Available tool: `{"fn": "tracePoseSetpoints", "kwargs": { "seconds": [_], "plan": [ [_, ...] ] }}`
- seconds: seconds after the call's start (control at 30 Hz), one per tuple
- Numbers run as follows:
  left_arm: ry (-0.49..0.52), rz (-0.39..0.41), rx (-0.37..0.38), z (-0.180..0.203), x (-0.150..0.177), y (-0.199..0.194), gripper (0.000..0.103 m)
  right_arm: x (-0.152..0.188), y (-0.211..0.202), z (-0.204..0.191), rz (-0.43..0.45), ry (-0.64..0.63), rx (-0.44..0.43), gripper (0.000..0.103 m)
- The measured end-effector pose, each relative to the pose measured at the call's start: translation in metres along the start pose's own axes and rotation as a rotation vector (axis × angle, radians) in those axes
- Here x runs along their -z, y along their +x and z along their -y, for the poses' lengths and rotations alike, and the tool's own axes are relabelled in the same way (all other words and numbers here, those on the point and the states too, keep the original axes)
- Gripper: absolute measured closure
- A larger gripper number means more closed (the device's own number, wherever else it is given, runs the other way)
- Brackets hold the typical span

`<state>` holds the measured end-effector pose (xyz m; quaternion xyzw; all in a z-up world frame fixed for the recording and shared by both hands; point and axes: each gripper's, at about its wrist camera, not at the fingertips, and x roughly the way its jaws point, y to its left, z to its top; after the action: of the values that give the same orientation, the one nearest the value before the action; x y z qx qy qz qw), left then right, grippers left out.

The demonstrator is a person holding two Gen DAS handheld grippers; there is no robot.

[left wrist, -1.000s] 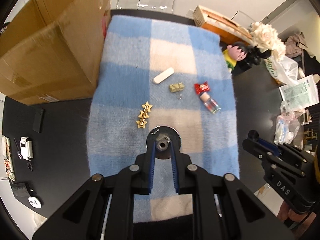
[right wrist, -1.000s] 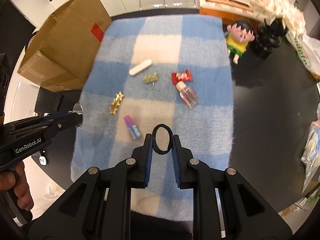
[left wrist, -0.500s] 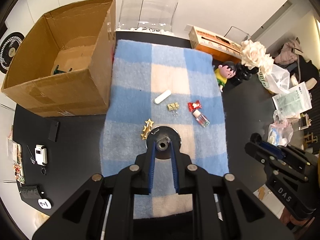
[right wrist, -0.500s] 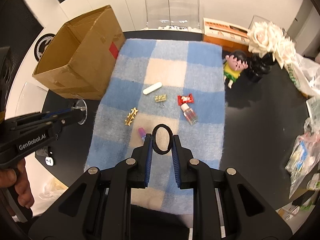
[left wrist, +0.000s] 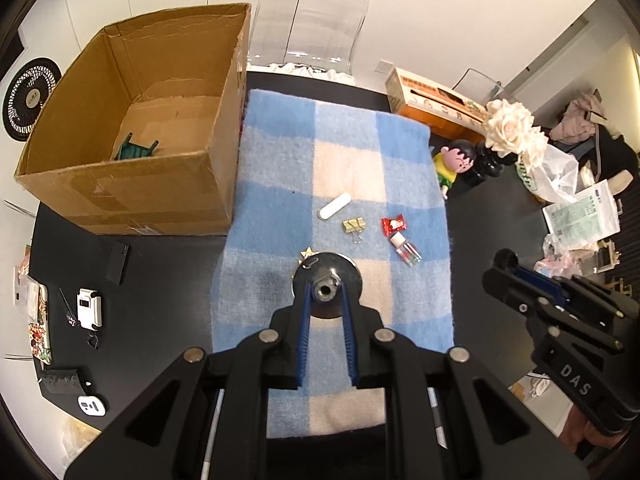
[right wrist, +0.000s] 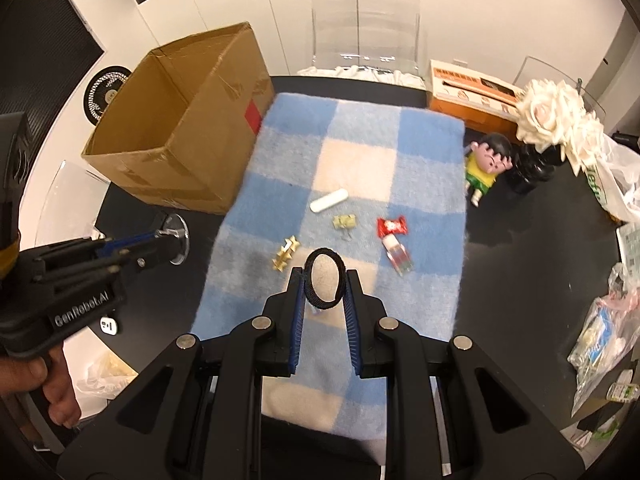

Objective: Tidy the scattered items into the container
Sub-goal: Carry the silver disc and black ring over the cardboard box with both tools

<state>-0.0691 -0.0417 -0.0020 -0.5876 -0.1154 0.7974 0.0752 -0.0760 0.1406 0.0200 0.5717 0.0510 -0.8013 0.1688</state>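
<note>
The left tongs pinched a metal disc by its hub; the right tongs pinched a black ring. Both hung above the checked blanket. Each load should be carried well over the cardboard box rim before release, one after the other, to avoid collisions.

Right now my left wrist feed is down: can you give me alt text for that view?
The left tongs grip a round metal disc above a blue-and-cream checked blanket. Ahead on it lie a white stick, gold clip, red candy and small bottle. An open box stands left, with a green item inside.
</note>
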Motion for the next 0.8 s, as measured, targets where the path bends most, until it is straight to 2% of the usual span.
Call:
{"fn": "tracePoseSetpoints", "kwargs": {
  "seconds": [0.3, 0.8],
  "plan": [
    [-0.037, 0.067, -0.010, -0.019, -0.022, -0.020, 0.088, -0.035, -0.001, -0.034, 0.037, -0.103, -0.024, 0.084],
    [-0.162, 0.157, -0.057, -0.084, -0.055, -0.043, 0.088, -0.089, 0.011, -0.095, 0.065, -0.242, -0.069, 0.084]
  ]
}}
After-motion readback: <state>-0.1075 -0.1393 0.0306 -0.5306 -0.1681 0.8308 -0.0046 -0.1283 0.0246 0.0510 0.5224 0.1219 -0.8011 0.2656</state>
